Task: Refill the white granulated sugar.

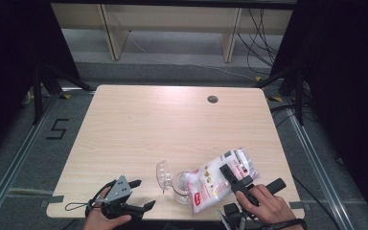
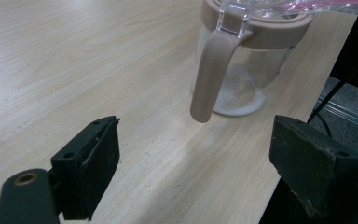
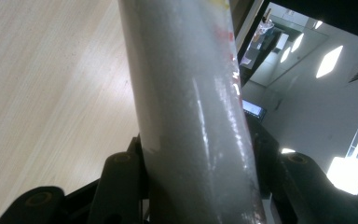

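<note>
Bag pinched over the jar

Your right gripper (image 1: 239, 178) pinched the bag (image 1: 220, 178) of white powder; its long axis slanted from far right down to its near-left corner over the jar (image 1: 183, 187). Your left gripper (image 1: 135, 194) sat spread, holding nothing, beside the jar near the front edge of the wooden table (image 1: 148, 124); grey floor (image 1: 172, 72) lay beyond.

A lidded jar (image 1: 181, 186) stands near the tabletop's (image 1: 139, 129) front edge; a powder bag (image 1: 220, 176) is tilted over it from the right.
</note>
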`<state>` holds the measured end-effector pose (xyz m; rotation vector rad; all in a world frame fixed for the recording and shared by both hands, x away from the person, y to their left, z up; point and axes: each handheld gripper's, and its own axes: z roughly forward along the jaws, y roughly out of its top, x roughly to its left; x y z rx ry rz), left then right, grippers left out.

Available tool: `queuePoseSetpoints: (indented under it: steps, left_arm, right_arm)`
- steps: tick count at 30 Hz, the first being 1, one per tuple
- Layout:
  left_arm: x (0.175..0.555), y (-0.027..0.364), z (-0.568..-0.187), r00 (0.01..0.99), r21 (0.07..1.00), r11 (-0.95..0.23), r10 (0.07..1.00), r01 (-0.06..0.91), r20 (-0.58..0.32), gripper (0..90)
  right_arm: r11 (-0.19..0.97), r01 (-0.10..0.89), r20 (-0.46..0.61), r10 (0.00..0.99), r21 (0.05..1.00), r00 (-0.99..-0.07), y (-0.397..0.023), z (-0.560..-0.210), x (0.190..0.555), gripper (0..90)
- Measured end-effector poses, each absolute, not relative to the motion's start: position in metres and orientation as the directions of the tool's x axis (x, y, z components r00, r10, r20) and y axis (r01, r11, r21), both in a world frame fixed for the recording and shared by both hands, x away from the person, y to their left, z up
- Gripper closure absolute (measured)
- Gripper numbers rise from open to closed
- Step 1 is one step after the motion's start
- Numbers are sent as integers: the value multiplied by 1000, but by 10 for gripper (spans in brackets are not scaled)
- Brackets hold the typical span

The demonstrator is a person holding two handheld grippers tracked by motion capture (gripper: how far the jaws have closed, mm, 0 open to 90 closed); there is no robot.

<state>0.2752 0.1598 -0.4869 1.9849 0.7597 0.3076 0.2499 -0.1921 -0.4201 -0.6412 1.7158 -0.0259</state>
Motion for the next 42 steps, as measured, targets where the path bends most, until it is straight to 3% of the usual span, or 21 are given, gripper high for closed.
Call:
queuePoseSetpoints:
  steps: [42]
  left_arm:
    - [275,159,-487,774,858,-334,624,389,-108,159]
  right_arm:
    - [845,-401,-897,-428,-354,-108,-192,-419,250,608]
